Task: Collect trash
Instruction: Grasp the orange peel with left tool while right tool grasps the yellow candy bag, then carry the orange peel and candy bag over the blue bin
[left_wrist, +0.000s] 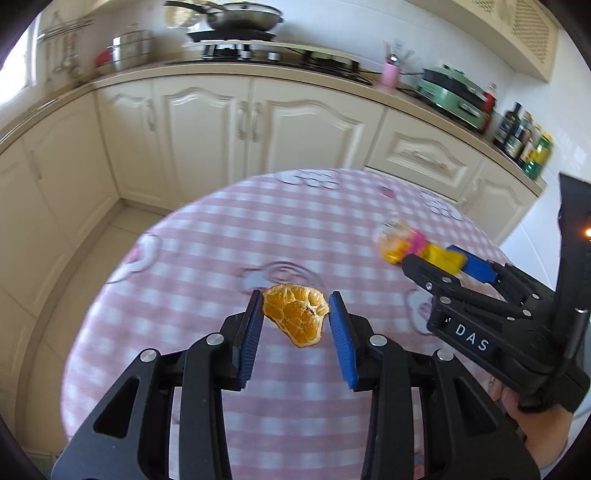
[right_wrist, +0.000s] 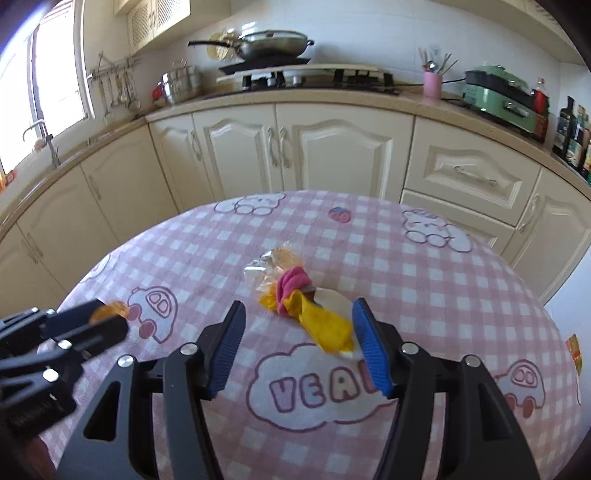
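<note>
An orange peel (left_wrist: 297, 316) sits between the tips of my left gripper (left_wrist: 295, 304), whose blue pads stand apart on either side of it; the left pad looks to touch it. The peel shows faintly behind that gripper in the right wrist view (right_wrist: 110, 309). A yellow and pink wrapper bundle (right_wrist: 306, 314) with clear plastic (right_wrist: 271, 267) lies on the pink checked tablecloth (right_wrist: 443, 295). My right gripper (right_wrist: 297, 312) is open around the yellow end, which lies against its right pad. In the left wrist view the bundle (left_wrist: 406, 247) is at the right gripper's tips (left_wrist: 439, 260).
The round table stands before cream cabinets (right_wrist: 295, 147) and a counter with a stove and wok (right_wrist: 273, 44), a pink utensil cup (right_wrist: 432, 83), a green appliance (right_wrist: 502, 92) and bottles (left_wrist: 524, 140). A small orange scrap (right_wrist: 574, 350) lies at the table's right edge.
</note>
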